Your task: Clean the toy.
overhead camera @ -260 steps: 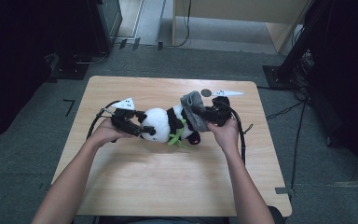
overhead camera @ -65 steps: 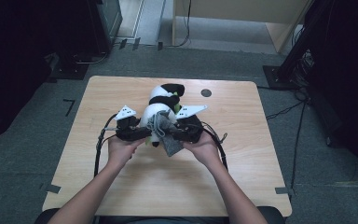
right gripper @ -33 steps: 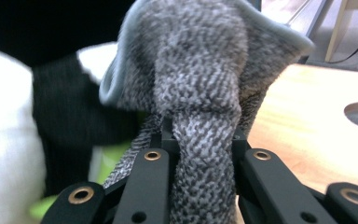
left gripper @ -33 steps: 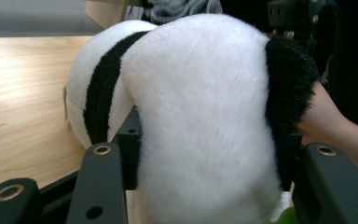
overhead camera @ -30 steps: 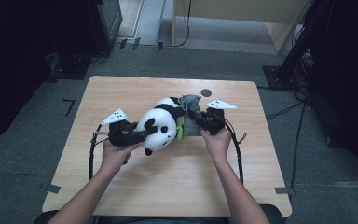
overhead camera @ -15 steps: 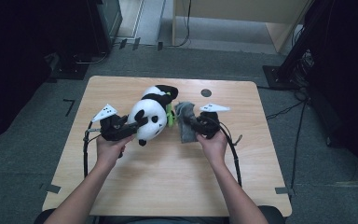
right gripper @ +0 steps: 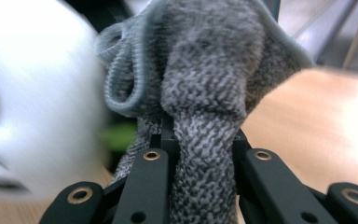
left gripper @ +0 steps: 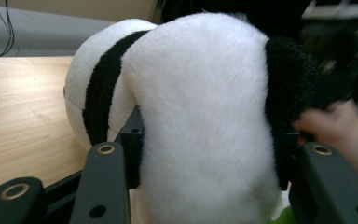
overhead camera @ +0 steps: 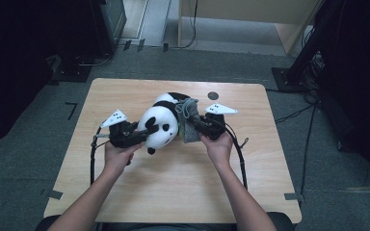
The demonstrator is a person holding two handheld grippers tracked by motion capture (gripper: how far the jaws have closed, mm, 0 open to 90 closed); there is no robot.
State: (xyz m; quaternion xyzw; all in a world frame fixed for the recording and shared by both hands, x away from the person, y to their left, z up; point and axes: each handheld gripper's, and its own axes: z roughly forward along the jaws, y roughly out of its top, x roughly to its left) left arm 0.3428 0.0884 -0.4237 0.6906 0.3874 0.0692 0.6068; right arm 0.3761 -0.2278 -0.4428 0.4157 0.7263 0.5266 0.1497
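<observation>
Panda plush toy (overhead camera: 161, 127) sits near the middle of the table (overhead camera: 173, 192), somewhat toward the far edge, with its face turned toward the near edge. Its black-and-white body extends behind the head toward the far edge.

Left hand-held gripper (overhead camera: 142, 137) clamps the toy's head from the left side. In the left gripper view, both jaws press into the white plush (left gripper: 205, 116) on either side, with the black ear (left gripper: 289, 88) against the right jaw. The jaws stand partly open because the bulk of the head fills the gap. This grip appears to serve as an anchor, keeping the toy steady while the other side is worked.

Right hand-held gripper (overhead camera: 196, 126) holds a grey knitted cloth (overhead camera: 189, 120) that lies against the toy's right side. In the right gripper view, the jaws are nearly closed, pinching a fold of the cloth (right gripper: 205, 93), with the rest bunched above the tips. A narrow pinch suits thin fabric and gives control over where the cloth goes.

Judged from this arrangement, the cloth is being wiped or drawn along the toy, with one side bracing and the other side moving.

A small dark round mark (overhead camera: 213, 95) lies on the table near the far edge, apart from the toy.
</observation>
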